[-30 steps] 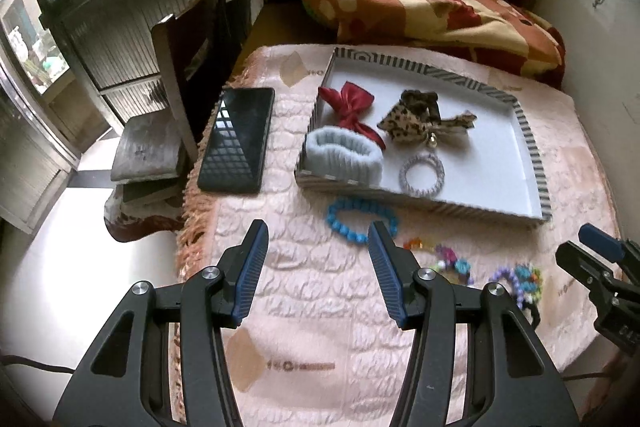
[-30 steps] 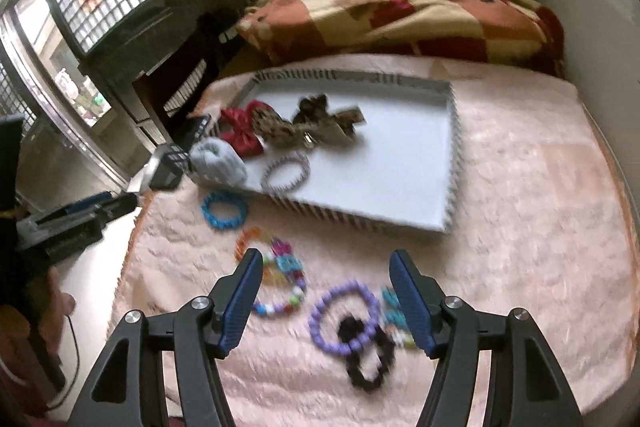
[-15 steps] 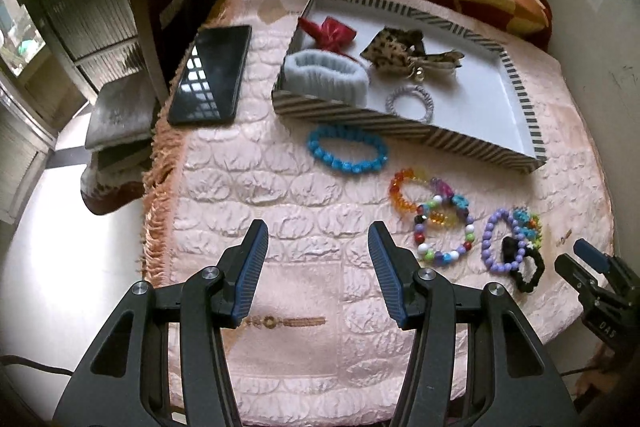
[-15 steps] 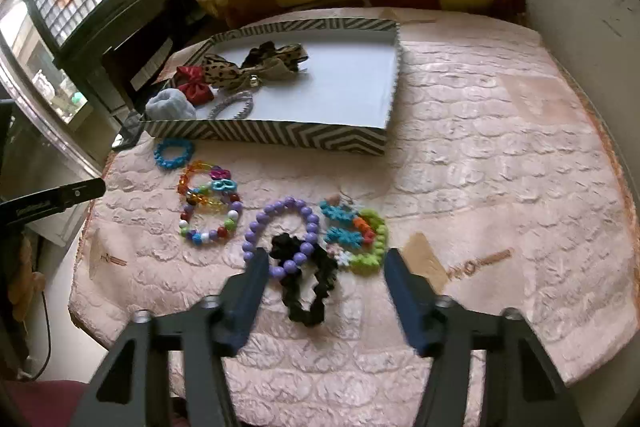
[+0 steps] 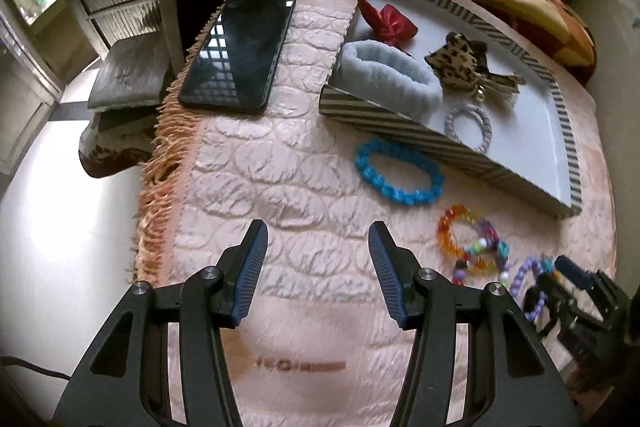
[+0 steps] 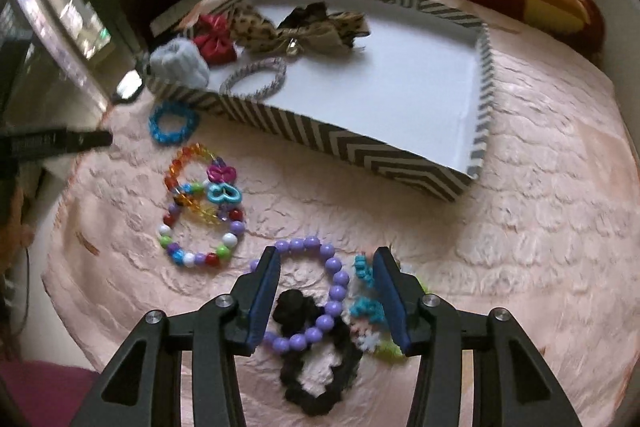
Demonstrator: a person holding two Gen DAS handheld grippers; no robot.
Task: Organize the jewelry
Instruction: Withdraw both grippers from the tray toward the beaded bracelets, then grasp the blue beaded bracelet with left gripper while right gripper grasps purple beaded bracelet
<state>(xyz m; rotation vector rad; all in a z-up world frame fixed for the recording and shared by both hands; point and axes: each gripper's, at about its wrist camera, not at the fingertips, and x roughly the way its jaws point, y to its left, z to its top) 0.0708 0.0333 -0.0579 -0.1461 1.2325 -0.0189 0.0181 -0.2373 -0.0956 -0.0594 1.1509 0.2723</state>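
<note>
Glossy plastic purple bead bracelet (image 6: 320, 291) on matt quilted cloth cover (image 6: 520, 267)

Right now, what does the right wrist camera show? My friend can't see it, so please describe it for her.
The right gripper, fingers apart, straddles a purple bead bracelet and a black scrunchie on a pink quilted cloth. Its jaws have just been closing, not yet pinching. Behind sit more bead bracelets and a striped tray holding bows and hair ties.

Left gripper (image 5: 318, 241) agape, right gripper (image 6: 326, 269) narrowing.
</note>
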